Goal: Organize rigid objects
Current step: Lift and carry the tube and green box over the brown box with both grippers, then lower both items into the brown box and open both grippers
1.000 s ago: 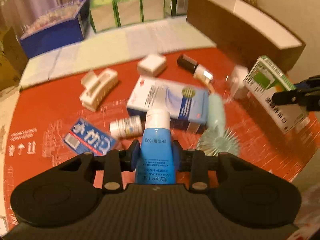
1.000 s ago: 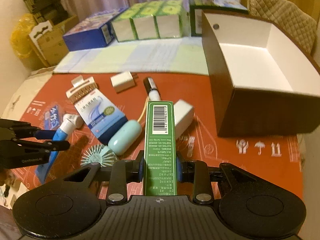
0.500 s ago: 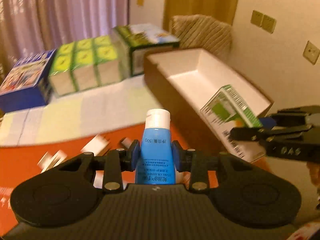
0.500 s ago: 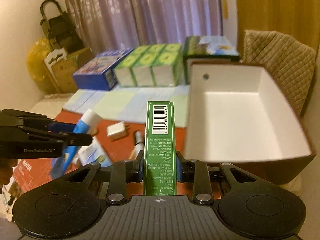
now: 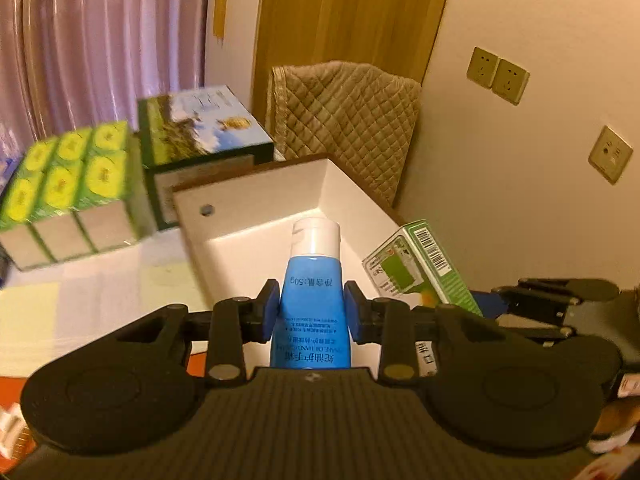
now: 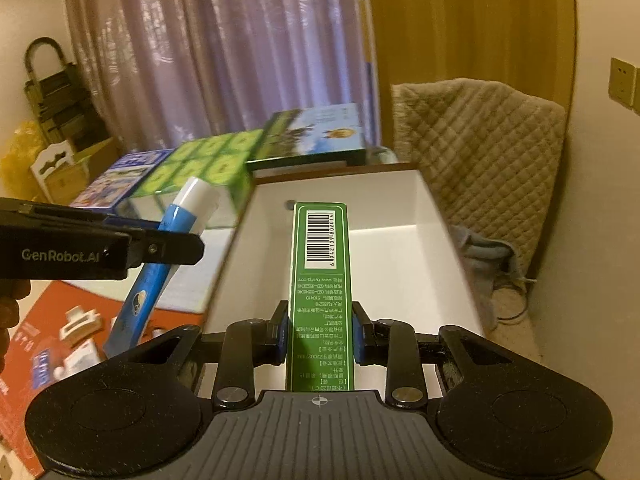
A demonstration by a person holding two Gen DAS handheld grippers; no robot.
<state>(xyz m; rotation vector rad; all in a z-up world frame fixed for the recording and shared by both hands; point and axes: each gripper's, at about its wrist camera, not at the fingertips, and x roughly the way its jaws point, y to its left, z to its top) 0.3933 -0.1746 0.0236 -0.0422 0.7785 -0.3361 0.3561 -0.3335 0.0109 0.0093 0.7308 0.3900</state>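
Note:
My left gripper (image 5: pixel 311 312) is shut on a blue tube with a white cap (image 5: pixel 313 280), held in the air over the near edge of the brown box with a white inside (image 5: pixel 256 216). My right gripper (image 6: pixel 319 330) is shut on a long green carton with a barcode (image 6: pixel 320 280), held over the same box (image 6: pixel 392 252). In the right wrist view the left gripper (image 6: pixel 160 246) and its tube (image 6: pixel 168 248) hang at the left, just outside the box's left wall. In the left wrist view the green carton (image 5: pixel 420 268) and the right gripper (image 5: pixel 532 300) are at the right.
Green-yellow packs (image 5: pixel 64 184) and a green picture box (image 5: pixel 200 128) stand behind the brown box. A quilted chair (image 6: pixel 480 140) is at the right. Small loose items (image 6: pixel 76 328) lie on the red mat (image 6: pixel 36 344) at lower left. A wall with sockets (image 5: pixel 496 76) is close by.
Both grippers have lifted off the red mat with their objects and moved up and toward the brown box. The green carton now hangs over the box's inside.

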